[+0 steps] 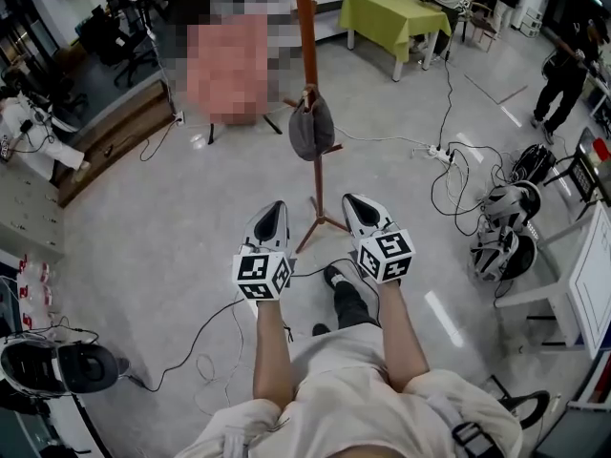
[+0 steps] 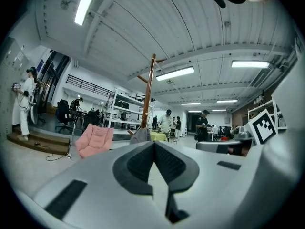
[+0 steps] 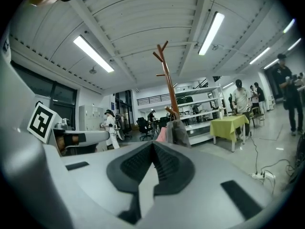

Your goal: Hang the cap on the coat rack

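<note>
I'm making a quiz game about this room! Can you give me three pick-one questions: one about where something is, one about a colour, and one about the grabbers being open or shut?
1. Where is the cap?
A. On the floor
B. On the coat rack
C. In a gripper

2. What colour is the cloth on the table?
A. Green
B. Red
C. Blue

3. How are the left gripper and the right gripper?
A. Both wide open
B. Both holding the cap
C. Both shut, holding nothing

Answers:
1. B: the cap hangs from a low peg on the pole.
2. A: the cloth is yellow-green.
3. C: in each gripper view the jaws meet with nothing between them.
</note>
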A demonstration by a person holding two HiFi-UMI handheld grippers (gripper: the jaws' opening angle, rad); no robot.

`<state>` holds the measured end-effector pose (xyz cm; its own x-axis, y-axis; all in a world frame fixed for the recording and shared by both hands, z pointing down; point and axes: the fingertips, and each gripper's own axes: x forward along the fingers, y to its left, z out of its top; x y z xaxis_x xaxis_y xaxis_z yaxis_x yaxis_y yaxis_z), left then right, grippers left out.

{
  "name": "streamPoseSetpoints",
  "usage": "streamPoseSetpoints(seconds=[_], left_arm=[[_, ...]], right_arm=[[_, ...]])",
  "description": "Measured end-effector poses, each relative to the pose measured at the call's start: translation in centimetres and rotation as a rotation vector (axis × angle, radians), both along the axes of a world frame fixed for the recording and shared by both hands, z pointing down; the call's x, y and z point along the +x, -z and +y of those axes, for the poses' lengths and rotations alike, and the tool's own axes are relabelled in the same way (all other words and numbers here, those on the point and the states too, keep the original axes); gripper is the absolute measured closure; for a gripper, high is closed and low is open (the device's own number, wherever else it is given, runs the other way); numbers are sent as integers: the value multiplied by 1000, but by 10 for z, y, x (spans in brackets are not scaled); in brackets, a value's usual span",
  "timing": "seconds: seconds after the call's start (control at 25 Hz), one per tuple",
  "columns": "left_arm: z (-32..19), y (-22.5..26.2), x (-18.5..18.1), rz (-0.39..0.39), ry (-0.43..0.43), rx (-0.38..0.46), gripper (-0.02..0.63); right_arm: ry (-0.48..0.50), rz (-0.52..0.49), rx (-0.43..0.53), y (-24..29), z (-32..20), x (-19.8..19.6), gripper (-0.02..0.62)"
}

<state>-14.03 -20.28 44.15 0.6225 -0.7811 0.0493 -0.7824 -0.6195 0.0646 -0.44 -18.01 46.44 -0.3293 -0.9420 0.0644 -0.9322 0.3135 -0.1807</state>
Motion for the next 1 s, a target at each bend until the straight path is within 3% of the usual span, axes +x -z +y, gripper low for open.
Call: streamPoseSetpoints(seconds=[0.24,0.44,1.0], left_arm=[[4,-7,9,0,-30,-14,600],[6,-9,11,-40,-56,-6,601],[5,-11,19,-38,-72,-8,601]], right_arm=[[41,-15,5,-3,6,-2,592],[17,-27,-4,-5,7,0,592],[-3,-25,-25,-9,7,9,592]])
